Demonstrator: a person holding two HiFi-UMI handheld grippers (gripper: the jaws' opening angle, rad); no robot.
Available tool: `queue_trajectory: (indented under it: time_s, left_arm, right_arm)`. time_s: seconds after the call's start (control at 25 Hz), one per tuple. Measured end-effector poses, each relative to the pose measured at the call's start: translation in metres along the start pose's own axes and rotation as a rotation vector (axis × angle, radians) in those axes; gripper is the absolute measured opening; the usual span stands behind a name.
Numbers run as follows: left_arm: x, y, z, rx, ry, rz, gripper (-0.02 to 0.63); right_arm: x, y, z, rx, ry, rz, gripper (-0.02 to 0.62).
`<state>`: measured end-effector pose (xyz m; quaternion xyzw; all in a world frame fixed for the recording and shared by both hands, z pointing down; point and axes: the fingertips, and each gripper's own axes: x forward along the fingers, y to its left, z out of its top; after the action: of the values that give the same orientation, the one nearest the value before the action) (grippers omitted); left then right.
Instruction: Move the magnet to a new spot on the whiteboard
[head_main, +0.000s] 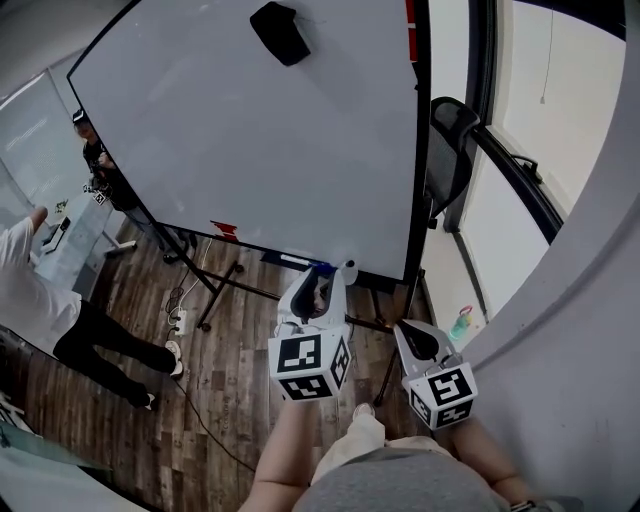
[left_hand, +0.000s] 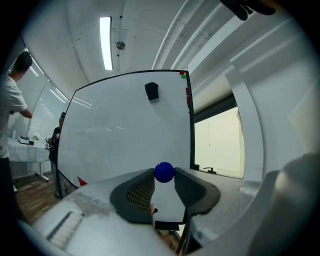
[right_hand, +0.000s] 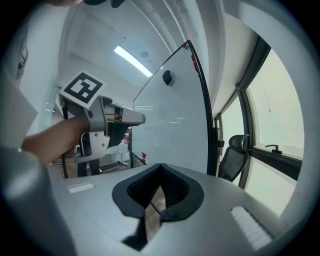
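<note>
An office or meeting room.
A big whiteboard (head_main: 250, 150) on a stand, a black office chair (head_main: 452, 140) at its right, a large window (head_main: 560, 110), a long ceiling light (left_hand: 105, 42).

The left gripper (head_main: 335, 272) and right gripper (head_main: 408, 332) have pale grey shells, black meshed pads (left_hand: 137, 192) and white cubes (head_main: 308, 365) with black square markers. The person wears a grey top (head_main: 400, 487) and beige trousers (head_main: 350, 442).

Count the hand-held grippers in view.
2. The left hand-held gripper, nearer the whiteboard, grips a blue magnet; the right hand-held gripper sits beside it, shut and empty. None seem hidden.
</note>
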<state>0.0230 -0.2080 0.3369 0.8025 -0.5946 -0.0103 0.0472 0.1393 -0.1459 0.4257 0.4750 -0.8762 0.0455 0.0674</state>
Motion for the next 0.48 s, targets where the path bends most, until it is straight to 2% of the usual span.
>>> queue_trajectory:
  time_s: [0.48]
  left_arm:
    - [-0.040, 0.015, -0.009, -0.019, 0.002, 0.116, 0.133]
  right_arm:
    - [-0.012, 0.022, -0.006, -0.014, 0.005, 0.104, 0.002]
